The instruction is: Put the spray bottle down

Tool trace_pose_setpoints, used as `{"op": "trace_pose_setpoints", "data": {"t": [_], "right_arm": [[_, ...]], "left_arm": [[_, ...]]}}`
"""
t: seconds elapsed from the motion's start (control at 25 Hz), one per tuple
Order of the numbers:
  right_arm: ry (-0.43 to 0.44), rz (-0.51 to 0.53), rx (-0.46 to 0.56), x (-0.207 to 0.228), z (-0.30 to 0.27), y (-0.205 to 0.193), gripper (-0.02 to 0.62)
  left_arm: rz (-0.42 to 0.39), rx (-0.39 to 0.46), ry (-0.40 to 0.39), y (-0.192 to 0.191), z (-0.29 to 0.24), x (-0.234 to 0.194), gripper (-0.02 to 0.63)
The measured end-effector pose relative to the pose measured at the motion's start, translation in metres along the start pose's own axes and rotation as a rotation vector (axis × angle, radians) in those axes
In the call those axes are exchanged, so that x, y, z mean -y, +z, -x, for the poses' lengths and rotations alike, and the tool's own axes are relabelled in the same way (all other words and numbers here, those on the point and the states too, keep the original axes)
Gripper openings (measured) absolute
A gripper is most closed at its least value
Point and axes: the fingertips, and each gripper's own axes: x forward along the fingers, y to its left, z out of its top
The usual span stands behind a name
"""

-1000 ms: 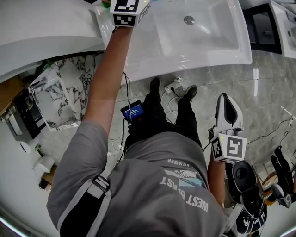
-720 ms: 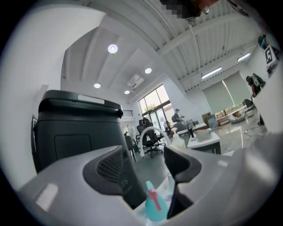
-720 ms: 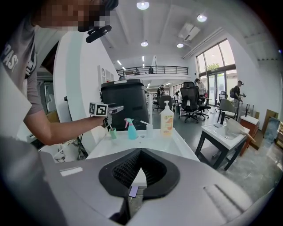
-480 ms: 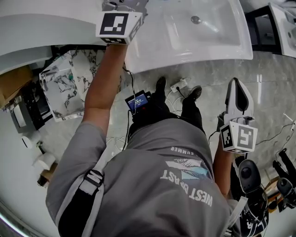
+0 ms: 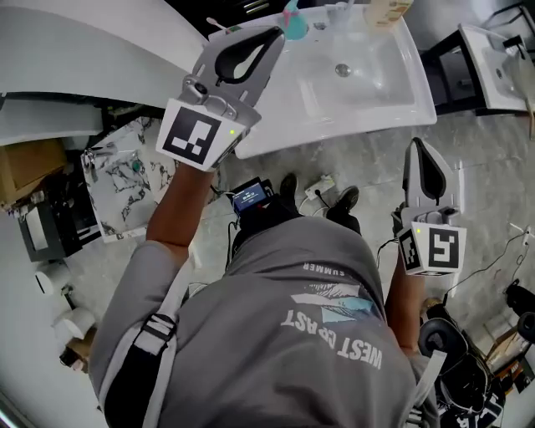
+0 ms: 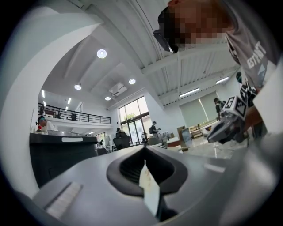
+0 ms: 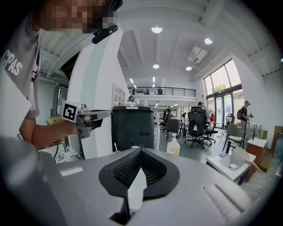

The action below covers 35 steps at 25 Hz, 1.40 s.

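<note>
A teal-topped bottle (image 5: 292,20), apparently the spray bottle, stands by itself on the back left rim of the white sink (image 5: 393,104). Most of it is hidden behind the gripper body in the right gripper view. My left gripper (image 5: 276,32) hangs in the air, raised above the sink's front left corner and apart from the bottle. Its jaws have just been closing and now meet with nothing between them (image 6: 144,150). My right gripper (image 5: 418,144) is held up over the floor to the right, shut and empty (image 7: 140,150).
A cream bottle (image 5: 386,10) stands at the sink's back rim and also shows in the right gripper view (image 7: 173,145). A marble-patterned box (image 5: 125,180) sits below left. Cables and a small screen (image 5: 249,197) lie on the floor. A second basin (image 5: 493,46) stands at the right.
The left gripper has drawn back from the sink's back left corner towards me, risen, and shut. The right gripper has also risen. The teal-topped bottle has come into view on the rim.
</note>
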Motion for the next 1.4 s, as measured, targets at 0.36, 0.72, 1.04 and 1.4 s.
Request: {"op": "trace_pose_setpoints", "data": {"t": [0.36, 0.72, 1.04, 1.4], "right_arm": [[0.019, 0.064, 0.113, -0.008, 0.015, 0.063, 0.002], [0.025, 0.104, 0.156, -0.015, 0.023, 0.093, 0.000], [0.033, 0.129, 0.155, -0.020, 0.027, 0.102, 0.000], [0.030, 0.117, 0.139, -0.018, 0.027, 0.097, 0.000]], "left_arm": [[0.049, -0.006, -0.130, 0.045, 0.030, 0.043, 0.002], [0.101, 0.065, -0.110, 0.073, 0.042, 0.041, 0.002], [0.120, 0.010, -0.158, 0.065, 0.041, 0.055, 0.002], [0.120, 0.005, -0.150, 0.063, 0.039, 0.056, 0.002]]}}
